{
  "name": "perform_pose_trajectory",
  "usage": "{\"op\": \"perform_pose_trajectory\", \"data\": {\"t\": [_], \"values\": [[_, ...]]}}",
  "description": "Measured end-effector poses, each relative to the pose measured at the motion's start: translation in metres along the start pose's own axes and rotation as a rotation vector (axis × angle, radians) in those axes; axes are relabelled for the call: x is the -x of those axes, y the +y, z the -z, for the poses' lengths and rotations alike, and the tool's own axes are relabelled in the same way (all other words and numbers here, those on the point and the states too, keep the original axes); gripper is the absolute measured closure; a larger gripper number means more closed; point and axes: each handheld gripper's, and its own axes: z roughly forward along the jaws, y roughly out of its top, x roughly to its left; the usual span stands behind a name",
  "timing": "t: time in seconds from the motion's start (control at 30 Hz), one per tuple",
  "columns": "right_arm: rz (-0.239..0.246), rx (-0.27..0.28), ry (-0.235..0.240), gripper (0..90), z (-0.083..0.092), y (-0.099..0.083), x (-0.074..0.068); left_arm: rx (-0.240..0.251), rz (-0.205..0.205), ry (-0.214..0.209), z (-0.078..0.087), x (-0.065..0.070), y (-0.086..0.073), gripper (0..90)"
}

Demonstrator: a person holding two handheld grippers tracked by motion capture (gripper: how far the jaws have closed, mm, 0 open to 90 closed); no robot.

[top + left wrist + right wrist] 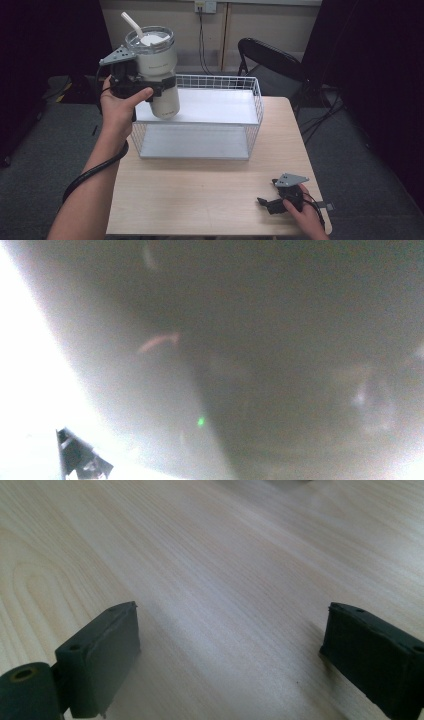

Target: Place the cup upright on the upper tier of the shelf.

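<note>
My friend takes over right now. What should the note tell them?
Left gripper: shut on the white tumbler, held upright in the air above the wire rack's left end.
Right gripper: open, holding nothing, low over the table near its front right corner.
Done: tumbler picked up.
Left, probably: set it down on the rack's top shelf, then let go.
</note>
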Motion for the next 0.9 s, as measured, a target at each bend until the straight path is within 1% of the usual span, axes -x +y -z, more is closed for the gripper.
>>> {"op": "perform_pose_trajectory", "data": {"t": [0.1, 0.17, 0.37, 0.47, 0.53, 0.57, 0.67, 0.8, 0.9], "values": [[0.0, 0.0, 0.0, 7.6, 0.0, 0.0, 0.0, -0.003, -0.015, 0.006, -0.003, -0.001, 0.0, 9.8], [0.0, 0.001, -0.001, 7.7, 0.0, 0.0, 0.0, 0.0, -0.016, 0.012, -0.006, -0.001, 0.002, 9.8], [0.0, 0.0, 0.0, 7.6, 0.0, 0.0, 0.0, 0.005, -0.021, 0.015, -0.01, -0.002, 0.004, 9.8], [0.0, 0.0, 0.0, 7.6, 0.0, 0.0, 0.0, -0.001, -0.023, 0.016, -0.013, -0.002, 0.005, 9.8], [0.0, 0.0, 0.0, 7.7, 0.0, 0.0, 0.0, -0.004, -0.03, 0.015, -0.016, -0.002, 0.007, 9.8], [0.001, 0.0, 0.0, 7.7, 0.0, 0.0, 0.0, 0.0, -0.04, 0.015, -0.018, -0.001, 0.007, 9.8], [0.002, 0.002, 0.001, 7.7, 0.0, 0.0, 0.0, -0.001, -0.046, 0.011, -0.024, 0.0, 0.008, 9.8], [0.003, 0.001, 0.004, 7.7, 0.001, -0.001, -0.001, -0.003, -0.045, 0.006, -0.032, 0.0, 0.01, 9.8], [0.004, 0.0, 0.004, 7.7, 0.001, -0.001, -0.001, 0.003, -0.033, 0.009, -0.038, 0.0, 0.009, 9.8]]}}
